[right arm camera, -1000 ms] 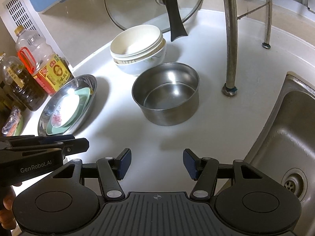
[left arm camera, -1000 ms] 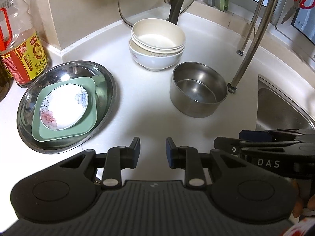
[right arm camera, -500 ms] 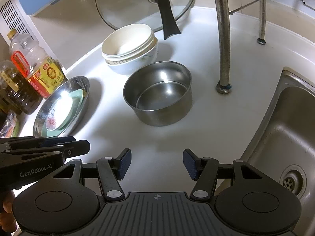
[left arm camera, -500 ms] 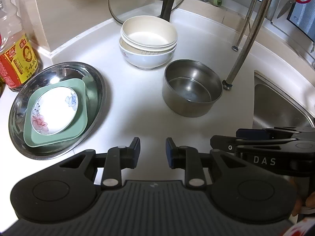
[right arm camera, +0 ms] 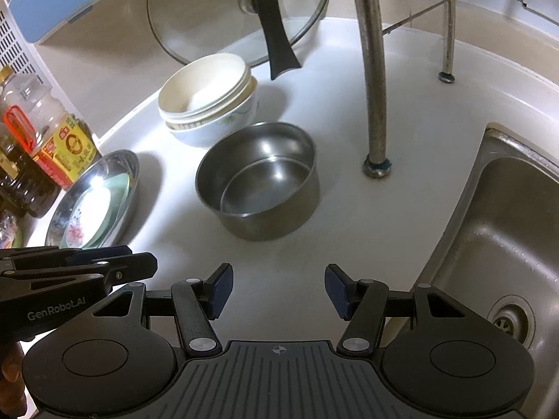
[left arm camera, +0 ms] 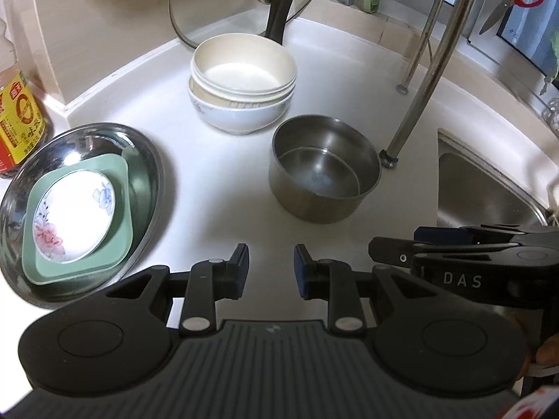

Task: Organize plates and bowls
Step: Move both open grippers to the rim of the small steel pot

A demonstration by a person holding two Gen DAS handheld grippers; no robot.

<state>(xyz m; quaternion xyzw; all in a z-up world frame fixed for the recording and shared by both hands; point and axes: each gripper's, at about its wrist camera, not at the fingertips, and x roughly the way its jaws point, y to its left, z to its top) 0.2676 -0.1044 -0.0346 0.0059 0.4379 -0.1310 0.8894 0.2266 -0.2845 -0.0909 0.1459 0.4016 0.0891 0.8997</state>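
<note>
On a white kitchen counter (left arm camera: 216, 181) beside the sink (right arm camera: 506, 244), dishes sit sorted by kind: nested bowls (left arm camera: 242, 80) at the far side, a steel bowl (left arm camera: 323, 167) just nearer, plates stacked in a steel dish (left arm camera: 146, 146) at left. The left gripper (left arm camera: 271, 267), slightly parted, and the wider-open right gripper (right arm camera: 278, 289) both hover empty, likely sizing up the lone steel bowl.

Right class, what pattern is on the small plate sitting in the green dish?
White with pink and blue flowers: small plate in the green dish, clearest in the left wrist view.
</note>
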